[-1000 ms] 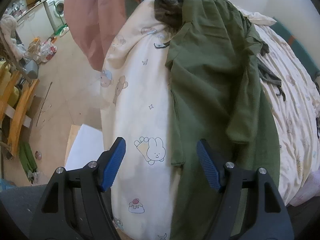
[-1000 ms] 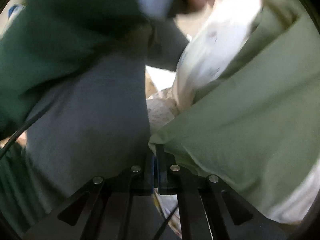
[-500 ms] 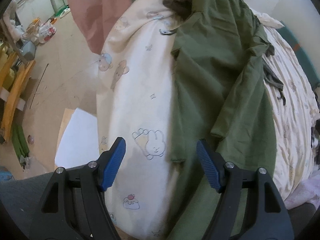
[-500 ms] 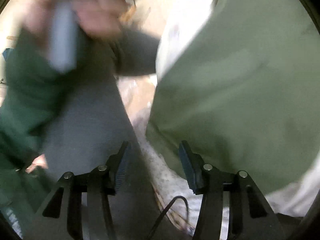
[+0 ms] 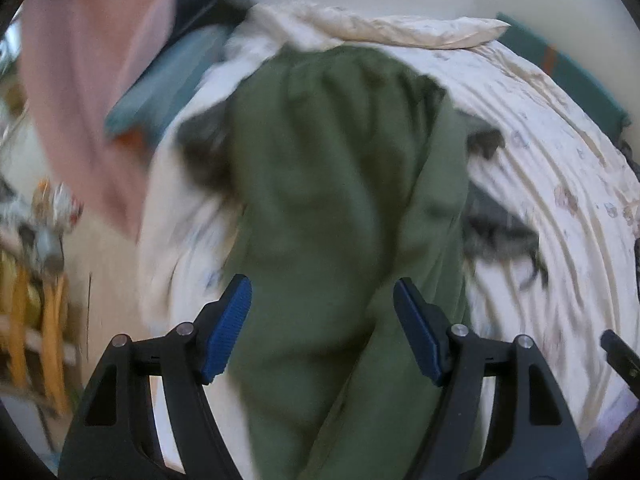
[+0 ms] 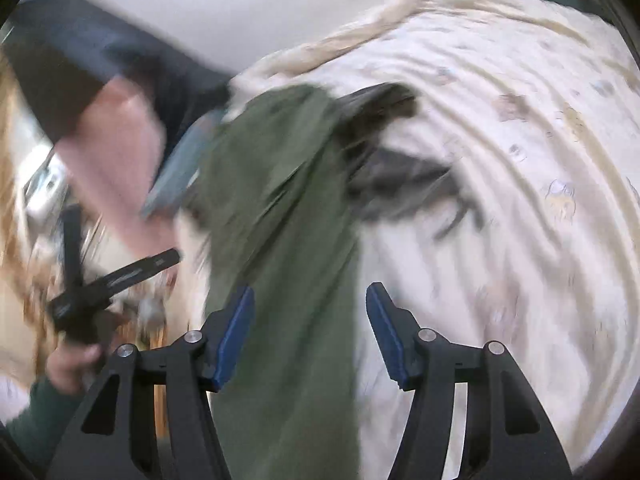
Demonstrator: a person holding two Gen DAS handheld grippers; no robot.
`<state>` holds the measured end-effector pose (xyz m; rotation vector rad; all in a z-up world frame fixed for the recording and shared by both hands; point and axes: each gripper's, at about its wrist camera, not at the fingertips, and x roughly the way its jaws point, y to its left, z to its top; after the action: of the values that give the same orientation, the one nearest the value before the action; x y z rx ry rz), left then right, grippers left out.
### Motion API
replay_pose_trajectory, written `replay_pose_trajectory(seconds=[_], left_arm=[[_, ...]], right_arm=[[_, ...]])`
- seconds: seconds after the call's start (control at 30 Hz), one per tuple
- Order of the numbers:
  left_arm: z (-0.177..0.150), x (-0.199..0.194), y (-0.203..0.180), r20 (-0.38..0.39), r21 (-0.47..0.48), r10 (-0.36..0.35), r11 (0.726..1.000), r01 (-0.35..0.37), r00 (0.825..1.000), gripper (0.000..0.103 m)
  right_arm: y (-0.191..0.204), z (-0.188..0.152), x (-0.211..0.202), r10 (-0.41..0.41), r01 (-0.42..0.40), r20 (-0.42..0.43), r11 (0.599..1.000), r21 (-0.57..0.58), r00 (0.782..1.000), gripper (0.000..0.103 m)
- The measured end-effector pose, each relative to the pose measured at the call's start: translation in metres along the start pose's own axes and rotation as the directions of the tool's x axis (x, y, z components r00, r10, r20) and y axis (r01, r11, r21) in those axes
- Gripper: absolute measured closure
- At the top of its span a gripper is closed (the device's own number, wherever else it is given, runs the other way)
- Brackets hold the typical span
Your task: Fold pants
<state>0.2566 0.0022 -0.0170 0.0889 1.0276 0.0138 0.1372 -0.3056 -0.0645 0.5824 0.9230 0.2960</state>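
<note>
Both views motion-blurred now, sharper 0.5 s ago. Left hand-held gripper (image 5: 322, 326) spread wide, nothing between the blue pads (image 5: 228, 326), same opening as 0.5 s ago. Swung since then: earlier aimed at the bed edge with pants off to the right, now centred over the pants (image 5: 340, 208), which fill the gap between the fingers. Pants laid lengthwise on the bed (image 5: 560, 168), olive green, far end bunched near the cream pillow (image 5: 400, 30). Dark grey garment (image 5: 500, 236) peeking out along the pants' right side. Pink cloth (image 5: 92, 92) hanging at left, floor clutter below it.

Right hand-held gripper (image 6: 310, 334) also spread, holding nothing; pinched shut on the pants hem 1.0 s ago, already released at 0.5 s. View turned from the person's body toward the bed: pants run as a narrow strip from between the fingers up to the pillow end. Left hand (image 6: 70, 360) gripping its tool visible at lower left.
</note>
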Motion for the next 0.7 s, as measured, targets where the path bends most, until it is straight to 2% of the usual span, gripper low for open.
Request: replay_pose_trajectory(seconds=[0.07, 0.17, 0.23, 0.3, 0.47, 0.53, 0.57, 0.63, 0.67, 0.7], left_arm=[[0.039, 0.021, -0.026, 0.009, 0.048, -0.012, 0.999, 0.011, 1.000, 0.032], [0.084, 0.053, -0.069, 0.036, 0.129, -0.023, 0.991, 0.018, 0.999, 0.032], [0.115, 0.088, -0.112, 0.003, 0.184, -0.021, 0.983, 0.020, 1.000, 0.032], [0.132, 0.119, -0.143, -0.048, 0.211, -0.017, 0.977, 0.027, 0.999, 0.032], [0.175, 0.194, -0.205, -0.063, 0.278, 0.111, 0.957, -0.089, 0.992, 0.032], [0.186, 0.212, -0.223, -0.036, 0.330, 0.178, 0.931, -0.156, 0.983, 0.033], [0.191, 0.220, -0.234, 0.004, 0.368, 0.233, 0.904, -0.218, 0.973, 0.034], [0.193, 0.232, -0.240, 0.025, 0.404, 0.293, 0.872, -0.277, 0.956, 0.061], [0.194, 0.239, -0.239, 0.001, 0.423, 0.314, 0.860, -0.285, 0.949, 0.084], [0.195, 0.238, -0.236, -0.008, 0.425, 0.316, 0.860, -0.283, 0.949, 0.094]], right_arm=[[-0.019, 0.033, 0.016, -0.052, 0.052, 0.022, 0.998, 0.022, 0.998, 0.042], [-0.038, 0.056, 0.050, -0.048, 0.046, 0.019, 0.994, 0.099, 0.999, 0.042], [-0.048, 0.074, 0.067, -0.087, 0.086, 0.013, 0.990, 0.110, 0.996, 0.042], [-0.061, 0.078, 0.072, -0.130, 0.127, 0.015, 0.984, 0.123, 0.991, 0.042], [-0.083, 0.097, 0.075, -0.138, 0.139, -0.014, 0.976, 0.171, 0.990, 0.042], [-0.089, 0.103, 0.077, -0.123, 0.124, -0.017, 0.975, 0.187, 0.992, 0.042], [-0.090, 0.105, 0.075, -0.116, 0.118, -0.021, 0.973, 0.201, 0.993, 0.042], [-0.094, 0.108, 0.077, -0.099, 0.102, -0.025, 0.970, 0.219, 0.995, 0.042], [-0.095, 0.110, 0.078, -0.095, 0.099, -0.029, 0.970, 0.221, 0.995, 0.042], [-0.095, 0.111, 0.079, -0.099, 0.104, -0.035, 0.971, 0.216, 0.995, 0.042]])
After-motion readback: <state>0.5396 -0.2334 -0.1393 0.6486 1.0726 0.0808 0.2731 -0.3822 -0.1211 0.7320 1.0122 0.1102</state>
